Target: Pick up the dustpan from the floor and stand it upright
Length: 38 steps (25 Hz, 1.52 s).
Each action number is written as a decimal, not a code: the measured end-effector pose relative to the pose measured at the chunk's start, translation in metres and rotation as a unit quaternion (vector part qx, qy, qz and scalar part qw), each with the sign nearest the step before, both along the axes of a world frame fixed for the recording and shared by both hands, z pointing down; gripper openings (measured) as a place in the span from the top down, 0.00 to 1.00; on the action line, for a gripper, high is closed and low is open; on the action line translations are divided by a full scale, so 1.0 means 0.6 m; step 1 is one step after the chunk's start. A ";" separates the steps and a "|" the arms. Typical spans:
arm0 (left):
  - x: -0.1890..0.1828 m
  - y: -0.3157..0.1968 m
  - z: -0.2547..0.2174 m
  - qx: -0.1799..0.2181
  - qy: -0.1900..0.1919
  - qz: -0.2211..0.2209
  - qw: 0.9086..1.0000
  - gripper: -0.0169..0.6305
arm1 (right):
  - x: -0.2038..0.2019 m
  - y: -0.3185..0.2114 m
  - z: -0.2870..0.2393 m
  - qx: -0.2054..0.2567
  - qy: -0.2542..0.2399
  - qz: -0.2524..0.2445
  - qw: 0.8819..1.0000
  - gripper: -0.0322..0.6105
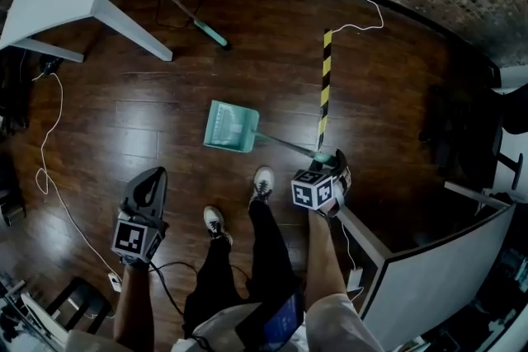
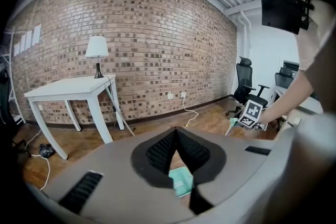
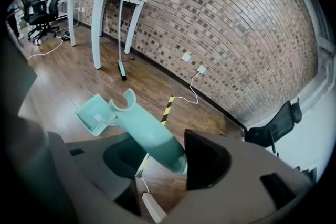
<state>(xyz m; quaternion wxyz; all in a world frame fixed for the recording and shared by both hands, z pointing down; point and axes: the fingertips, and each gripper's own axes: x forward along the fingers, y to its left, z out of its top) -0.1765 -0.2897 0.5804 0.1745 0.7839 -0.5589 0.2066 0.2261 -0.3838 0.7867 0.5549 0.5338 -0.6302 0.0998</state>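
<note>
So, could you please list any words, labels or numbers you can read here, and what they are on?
No text is readable.
Dustpan: pale sticker, too small to read.
Left gripper and right gripper: square marker patterns, no letters.
Sheets on brick wall: too small.

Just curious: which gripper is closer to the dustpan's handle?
Right. The right gripper has the dustpan handle between its jaws; the left gripper is apart from it, well off to its left.
</note>
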 end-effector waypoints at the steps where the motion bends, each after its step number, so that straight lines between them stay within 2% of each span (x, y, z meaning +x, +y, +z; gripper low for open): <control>1: -0.004 0.007 -0.009 0.002 -0.001 -0.001 1.000 0.97 | -0.020 0.004 -0.007 -0.005 -0.002 -0.013 1.000 0.62; 5: -0.011 0.026 -0.043 0.012 -0.011 0.005 1.000 0.97 | -0.097 0.011 -0.044 -0.018 -0.009 -0.087 0.996 0.62; 9: -0.023 0.042 -0.069 0.024 -0.011 0.000 1.000 0.97 | -0.137 0.036 -0.060 -0.034 -0.002 -0.147 0.989 0.59; 15: -0.035 0.065 -0.082 0.024 -0.010 -0.009 1.000 0.97 | -0.167 0.056 -0.079 -0.034 0.009 -0.208 0.977 0.59; 20: -0.033 0.056 -0.091 0.027 -0.004 -0.003 1.000 0.97 | -0.196 0.060 -0.112 -0.035 -0.010 -0.250 0.968 0.59; 24: -0.019 0.037 -0.100 0.032 0.004 0.014 0.999 0.97 | -0.197 0.072 -0.149 -0.038 -0.054 -0.230 0.971 0.59; 30: -0.002 0.033 -0.106 0.057 0.000 0.043 0.997 0.97 | -0.180 0.083 -0.236 0.013 -0.129 -0.165 0.978 0.59; 33: 0.001 0.032 -0.134 0.084 0.010 0.035 0.996 0.97 | -0.182 0.093 -0.313 0.063 -0.163 -0.147 0.974 0.63; 37: -0.008 0.052 -0.192 0.119 0.027 0.016 0.992 0.97 | -0.214 0.129 -0.430 0.137 -0.204 -0.137 0.960 0.80; 38: -0.011 0.063 -0.208 0.123 0.036 0.012 0.992 0.97 | -0.224 0.141 -0.454 0.148 -0.205 -0.137 0.958 0.80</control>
